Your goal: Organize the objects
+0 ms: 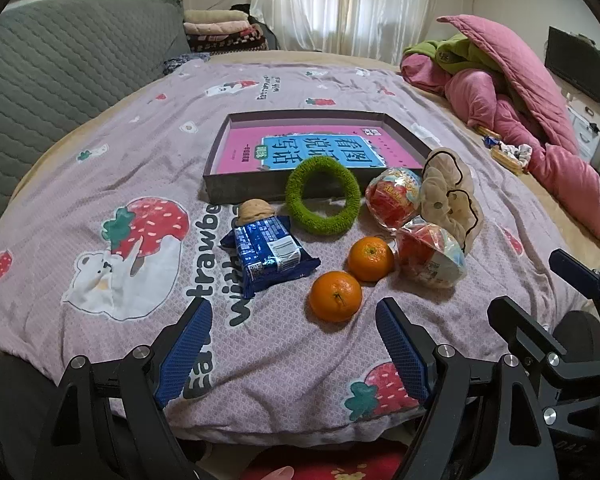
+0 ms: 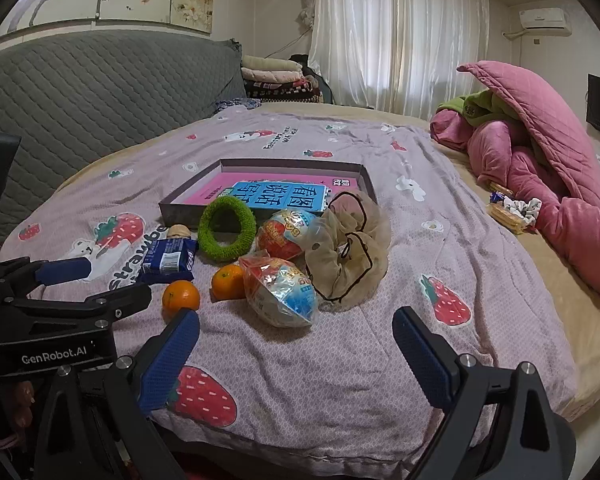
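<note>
On the strawberry-print blanket (image 1: 100,160) lie two oranges (image 1: 335,296) (image 1: 370,259), a blue snack pack (image 1: 269,254), a walnut (image 1: 254,211), a green fuzzy ring (image 1: 322,194), two wrapped toy eggs (image 1: 394,197) (image 1: 432,258) and beige scrunchies (image 1: 452,196). Behind them sits a shallow grey box (image 1: 244,190) holding a pink and blue book (image 1: 320,148). My left gripper (image 1: 294,312) is open and empty, just short of the near orange. My right gripper (image 2: 296,322) is open and empty, in front of the near egg (image 2: 280,292); the oranges (image 2: 181,296) lie to its left.
A pile of pink and green quilts (image 1: 520,92) lies at the right. Snack packets and a patterned scrunchie (image 1: 508,152) sit beside it. A grey padded headboard (image 1: 60,60) runs along the left. Folded blankets (image 1: 224,30) are stacked at the back.
</note>
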The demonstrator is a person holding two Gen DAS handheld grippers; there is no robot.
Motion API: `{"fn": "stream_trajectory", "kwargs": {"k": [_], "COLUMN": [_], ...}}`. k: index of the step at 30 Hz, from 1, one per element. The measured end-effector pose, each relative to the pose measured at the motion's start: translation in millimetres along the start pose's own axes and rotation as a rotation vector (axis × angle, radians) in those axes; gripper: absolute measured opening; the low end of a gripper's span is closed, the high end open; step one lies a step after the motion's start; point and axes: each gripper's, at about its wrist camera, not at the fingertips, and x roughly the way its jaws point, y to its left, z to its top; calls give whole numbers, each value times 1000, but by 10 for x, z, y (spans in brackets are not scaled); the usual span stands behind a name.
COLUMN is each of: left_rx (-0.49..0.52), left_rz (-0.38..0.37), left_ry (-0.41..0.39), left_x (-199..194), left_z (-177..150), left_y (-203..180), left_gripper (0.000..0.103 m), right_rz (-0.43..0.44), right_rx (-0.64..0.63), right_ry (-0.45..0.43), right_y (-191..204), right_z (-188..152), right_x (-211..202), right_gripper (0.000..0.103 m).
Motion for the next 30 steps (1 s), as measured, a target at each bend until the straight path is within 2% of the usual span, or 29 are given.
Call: {"fn": "stream_trajectory", "kwargs": {"k": [22,30], "left_rx": [5,5], "left_rz": [-22,-59], "left_ry": [12,38], "left_x": [43,159], "left_z": [-26,-55], "left_y": [-6,-7], "left_gripper": [85,85], "right_rz": [-6,-10], "right_rx": [-12,-12], "right_ry": [9,25], "right_y": [29,24], "right_z": [-32,-58], "right_x": [31,113], "right_gripper": [98,97]}}
